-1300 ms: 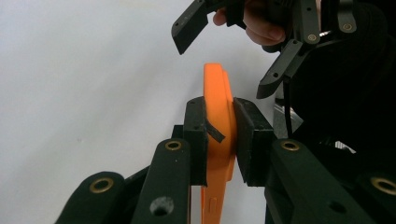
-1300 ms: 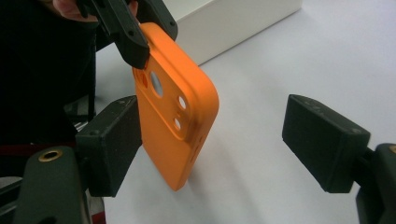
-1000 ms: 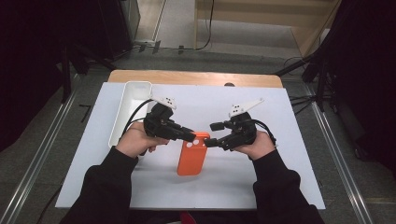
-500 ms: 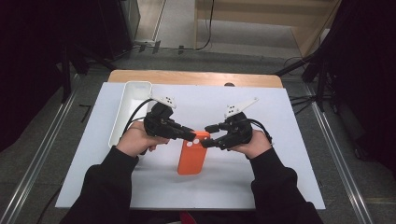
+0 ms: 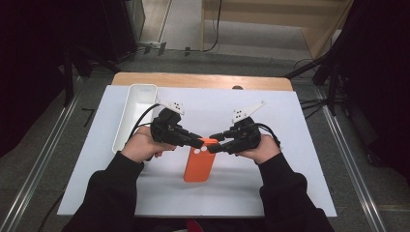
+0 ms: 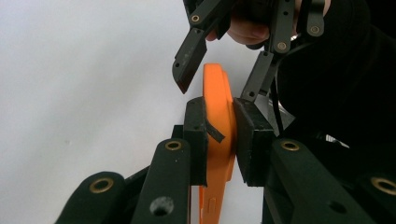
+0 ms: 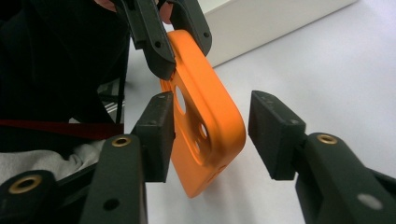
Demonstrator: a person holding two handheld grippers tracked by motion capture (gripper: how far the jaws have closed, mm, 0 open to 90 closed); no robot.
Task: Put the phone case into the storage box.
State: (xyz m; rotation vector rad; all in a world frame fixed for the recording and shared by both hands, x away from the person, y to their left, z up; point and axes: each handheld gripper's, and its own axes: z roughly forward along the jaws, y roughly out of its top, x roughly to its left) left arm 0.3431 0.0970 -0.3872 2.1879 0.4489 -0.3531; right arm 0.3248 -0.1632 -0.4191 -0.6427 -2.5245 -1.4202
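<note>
Left gripper: I have its two black padded jaws clamped flat on the top edge of the orange phone case, one pad on each face; in the left gripper view the pads press squarely against the thin orange edge.

Orange phone case: smooth moulded plastic, rounded corners, matte finish, with a large oval cut-out and smaller round holes near one end, seen in the right gripper view. From the high view it sits at mid-table, between my two hands, its near end down toward the white mat and its far end lifted in the grip.

Right gripper: I see its jaws just having been closing, with the case's corner between them; in its own view the left pad lies at or just beside the case face, I cannot tell which, while the right pad stands apart from the rim.

White mat: flat, plain sheet over a wooden table, whose far edge shows as a tan strip.

White tray: long, narrow, straight-walled, at the mat's far left, well apart from the case and behind my left hand.

Right hand: wrapped round its gripper body, black sleeve behind.
</note>
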